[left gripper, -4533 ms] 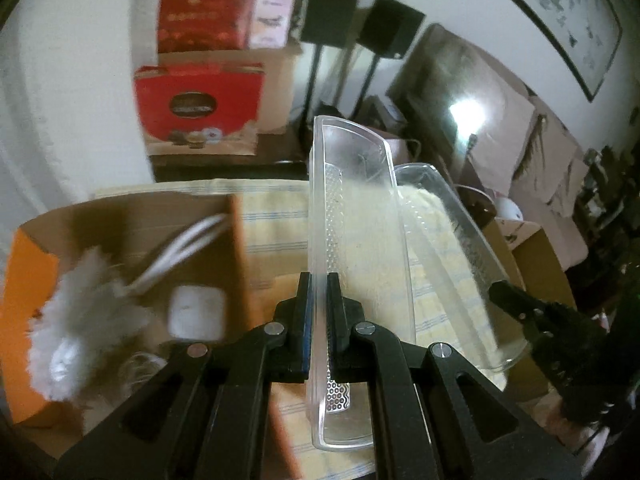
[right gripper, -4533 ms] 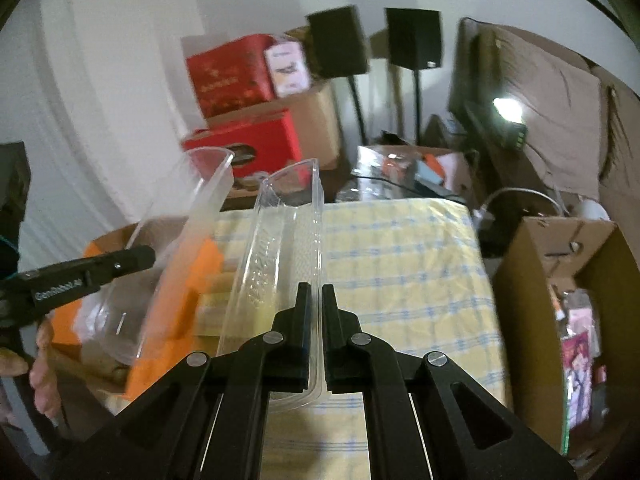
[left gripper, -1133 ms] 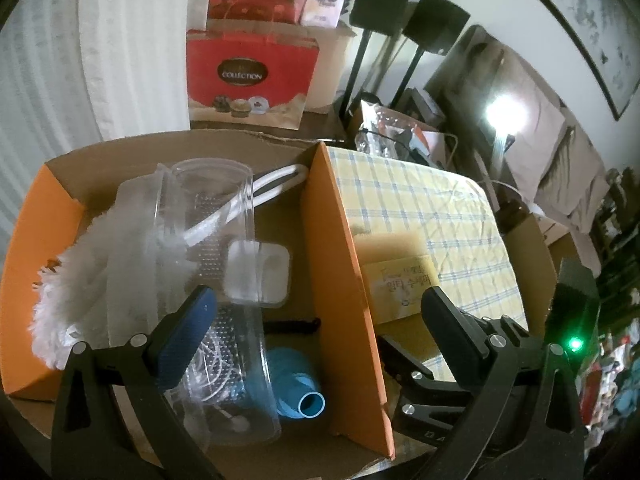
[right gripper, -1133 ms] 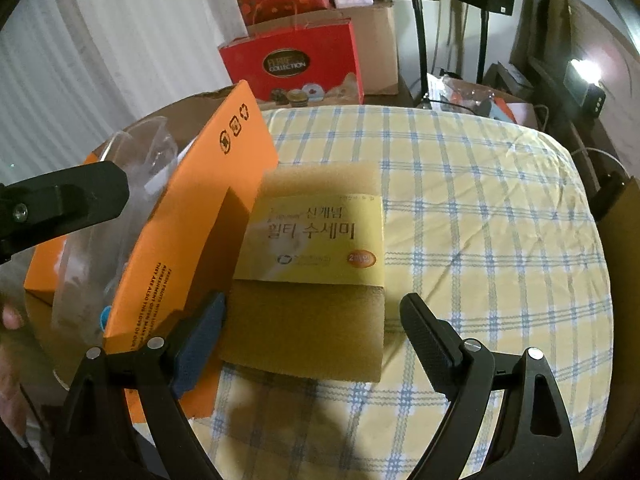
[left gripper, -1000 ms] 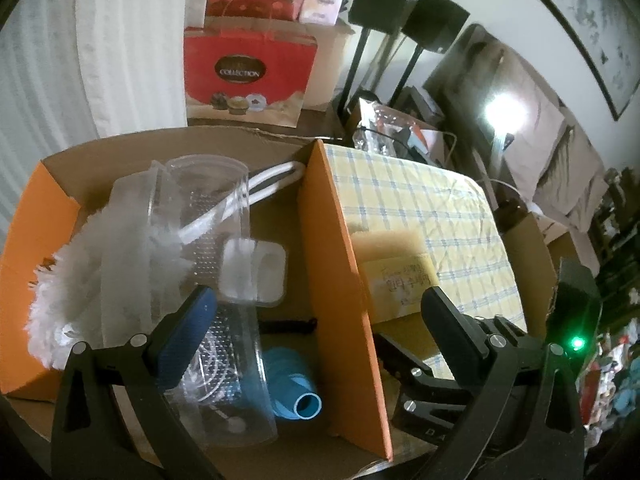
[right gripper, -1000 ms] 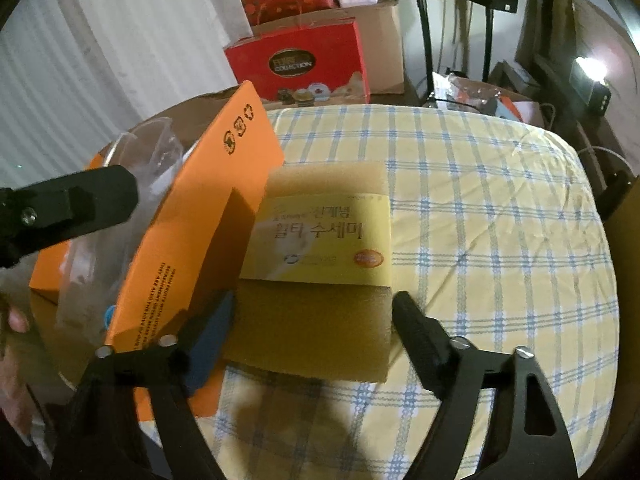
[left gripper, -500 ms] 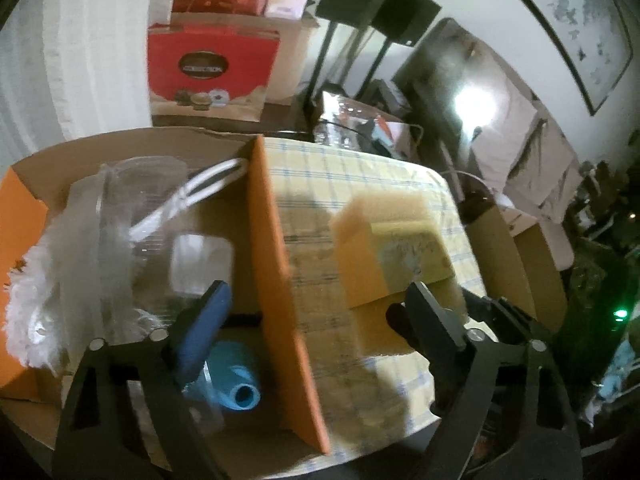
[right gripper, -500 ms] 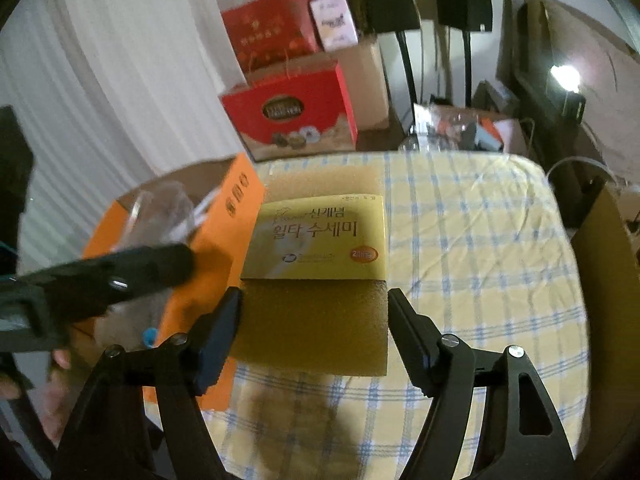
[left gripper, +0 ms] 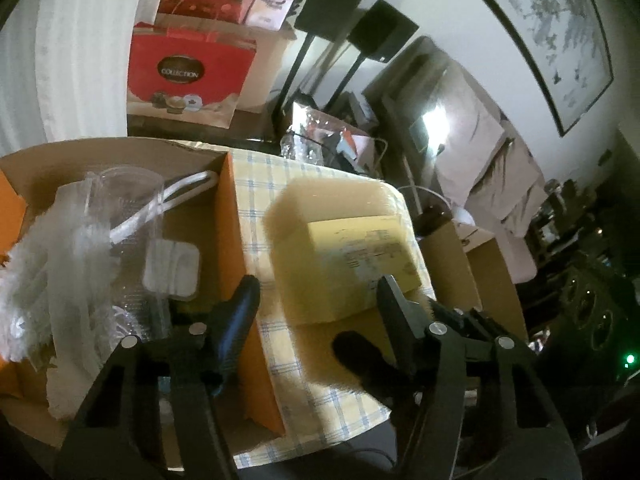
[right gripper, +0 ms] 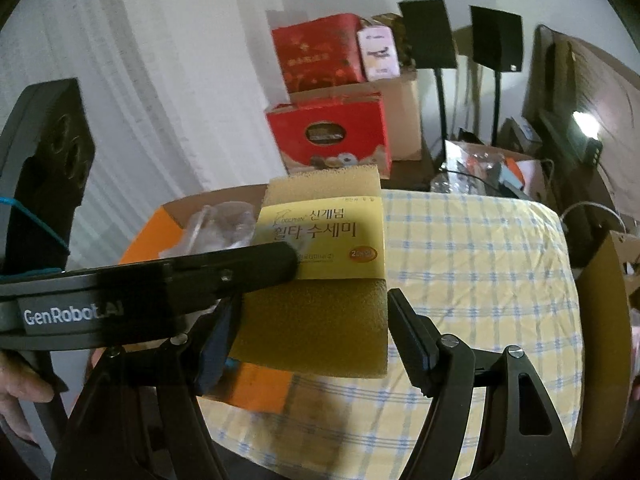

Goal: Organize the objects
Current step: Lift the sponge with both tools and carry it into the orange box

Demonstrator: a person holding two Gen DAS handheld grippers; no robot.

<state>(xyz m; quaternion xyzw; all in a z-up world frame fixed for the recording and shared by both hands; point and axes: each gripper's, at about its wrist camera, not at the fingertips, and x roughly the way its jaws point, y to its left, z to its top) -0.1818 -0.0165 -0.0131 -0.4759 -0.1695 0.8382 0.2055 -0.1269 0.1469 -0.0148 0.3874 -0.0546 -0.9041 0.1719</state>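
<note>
Sponge pack held up over the checked table, next to the box.

The right gripper (right gripper: pixel 310 330) squeezes the yellow sponge pack (right gripper: pixel 324 264) by both side edges, above the checked tablecloth (right gripper: pixel 480 280). The left gripper (left gripper: pixel 318 306) is wide open and holds nothing. To its left, the orange cardboard box (left gripper: pixel 230 232) holds clear plastic containers (left gripper: pixel 132 200) and a white fluffy duster (left gripper: pixel 36 256); its orange wall stands between them and the pack. The cloth ahead is bare.

The sponge pack (right gripper: pixel 320 320) is coarse, matt foam wrapped in a smooth yellow paper band, and the tablecloth (right gripper: pixel 480 280) is woven checked cloth. The box (left gripper: pixel 230 220) is matt orange cardboard holding clear glossy plastic containers (left gripper: pixel 132 216) and a fluffy white duster (left gripper: pixel 24 272). Both grippers (right gripper: pixel 308 340) are matt black plastic with small metal screws.
</note>
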